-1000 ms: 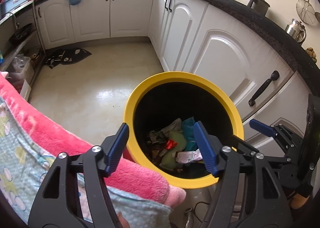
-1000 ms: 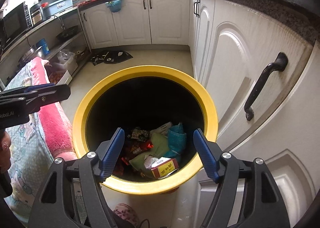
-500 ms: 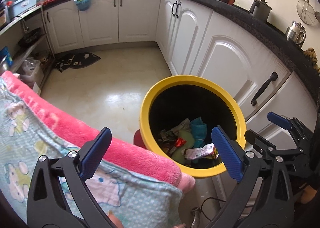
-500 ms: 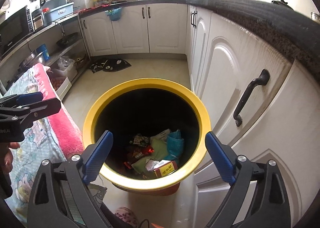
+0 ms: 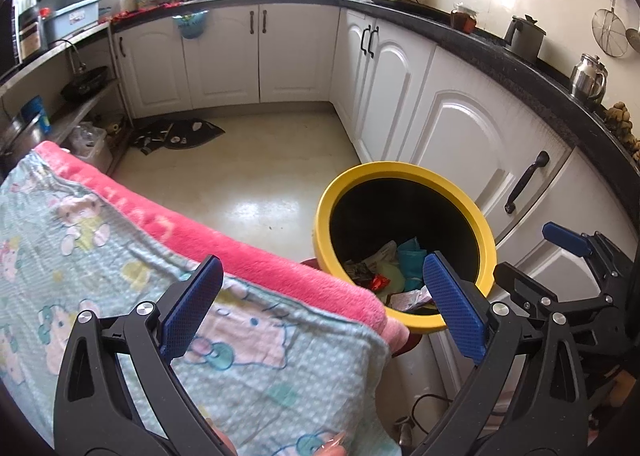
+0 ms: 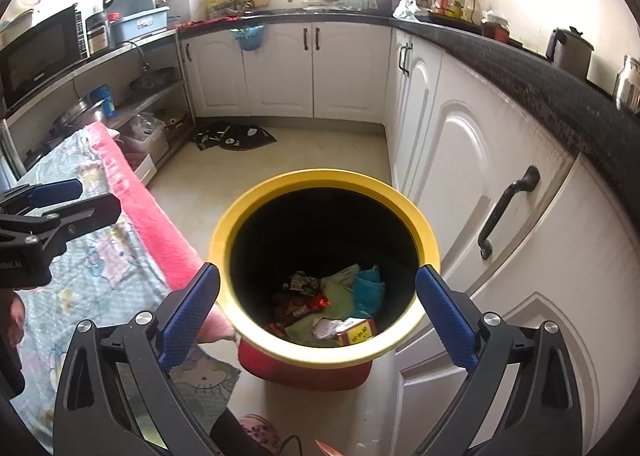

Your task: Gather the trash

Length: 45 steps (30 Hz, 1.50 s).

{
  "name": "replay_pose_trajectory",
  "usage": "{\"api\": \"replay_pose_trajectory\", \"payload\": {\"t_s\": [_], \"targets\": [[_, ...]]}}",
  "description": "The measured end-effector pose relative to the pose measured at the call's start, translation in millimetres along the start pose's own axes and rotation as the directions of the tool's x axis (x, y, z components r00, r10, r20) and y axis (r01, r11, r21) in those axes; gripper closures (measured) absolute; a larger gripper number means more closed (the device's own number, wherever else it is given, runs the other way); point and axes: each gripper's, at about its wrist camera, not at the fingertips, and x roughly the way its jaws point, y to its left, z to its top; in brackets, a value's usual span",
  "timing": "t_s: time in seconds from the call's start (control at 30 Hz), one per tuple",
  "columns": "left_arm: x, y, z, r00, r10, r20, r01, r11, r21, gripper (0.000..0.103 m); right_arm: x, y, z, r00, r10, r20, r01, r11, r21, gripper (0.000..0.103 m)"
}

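A yellow-rimmed bin (image 5: pixel 404 172) with a black inside stands on the floor by the white cabinets; it also shows in the right wrist view (image 6: pixel 320 178). Wrappers, a green packet, a teal packet and a small red-yellow box (image 6: pixel 356 332) lie at its bottom; the trash also shows in the left wrist view (image 5: pixel 384 272). My left gripper (image 5: pixel 320 300) is open and empty above the blanket's edge, left of the bin. My right gripper (image 6: pixel 318 304) is open and empty above the bin's near rim. Each gripper shows in the other's view.
A light blue cartoon blanket with a pink border (image 5: pixel 132 256) covers a surface left of the bin; it also shows in the right wrist view (image 6: pixel 108 256). White cabinet doors (image 5: pixel 460 136) with black handles stand right of the bin. A dark mat (image 6: pixel 236 138) lies on the cream floor.
Both grippers have drawn back and up from the bin and opened wider. The left one has moved left, over the blanket. The bin looks smaller in both views.
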Motion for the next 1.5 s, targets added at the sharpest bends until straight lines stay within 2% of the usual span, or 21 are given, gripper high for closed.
{"api": "replay_pose_trajectory", "payload": {"t_s": [0.4,0.67,0.97,1.3,1.5], "targets": [[-50.4,23.6,-25.0,0.995,0.061,0.08,-0.06,0.998,-0.024,0.011,-37.1,35.6,-6.1,0.997,0.024,0.077,-0.022,0.999,-0.035,0.006],[-87.9,40.1,-48.8,0.981,0.12,0.151,-0.111,0.992,-0.065,0.011,-68.6,66.1,-17.7,0.981,0.053,0.187,-0.039,0.996,-0.077,0.006],[-119.6,53.8,-76.5,0.961,0.179,0.211,-0.158,0.981,-0.115,0.011,-106.0,92.4,-38.6,0.941,0.08,0.33,-0.052,0.994,-0.094,0.006],[-144.2,52.4,-103.9,0.931,0.213,0.297,-0.185,0.976,-0.119,0.011,-139.2,108.7,-71.2,0.887,0.055,0.459,-0.028,0.997,-0.066,0.006],[-155.3,52.6,-120.8,0.92,0.221,0.325,-0.187,0.973,-0.133,0.011,-156.5,117.6,-91.3,0.838,0.033,0.544,0.002,0.998,-0.065,0.006]]}}
